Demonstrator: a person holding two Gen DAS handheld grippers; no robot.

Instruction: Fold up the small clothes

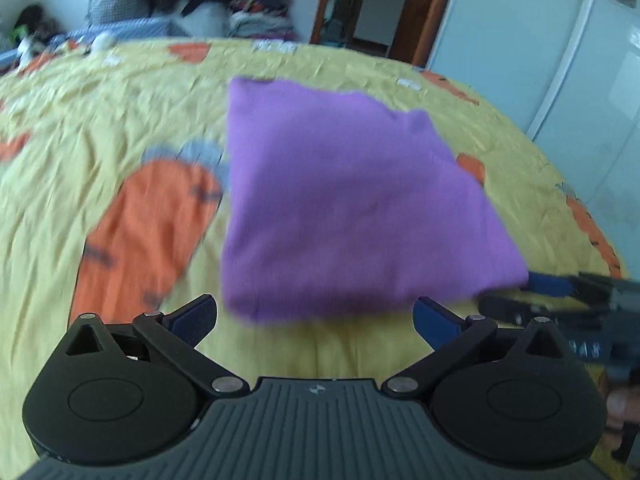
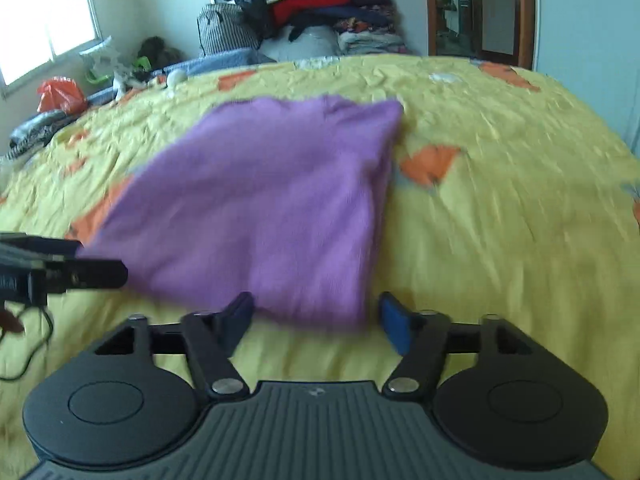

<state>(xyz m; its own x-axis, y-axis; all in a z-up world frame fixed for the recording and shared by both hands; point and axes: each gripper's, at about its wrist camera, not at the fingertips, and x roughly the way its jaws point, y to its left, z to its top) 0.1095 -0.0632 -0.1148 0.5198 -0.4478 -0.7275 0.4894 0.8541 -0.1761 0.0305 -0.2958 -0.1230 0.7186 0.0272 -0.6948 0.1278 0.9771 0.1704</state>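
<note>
- Since the purple garment (image 1: 352, 200) looks soft, light and floppy, its near corners seem the best grip.
- It lies folded on the bed (image 1: 100, 120).
- Left claw (image 1: 316, 318) and right claw (image 2: 316, 318) gape wide, holding nothing.

A folded garment (image 1: 344, 200) lies on the bed (image 1: 100, 128); a clothes pile (image 2: 320, 12) sits behind.

The purple garment (image 1: 352, 200) is soft matt knit cloth. The yellow bedspread (image 1: 100, 112) is crinkled matt fabric. The left gripper (image 1: 316, 320) is matt black plastic with shiny metal pivots.
</note>
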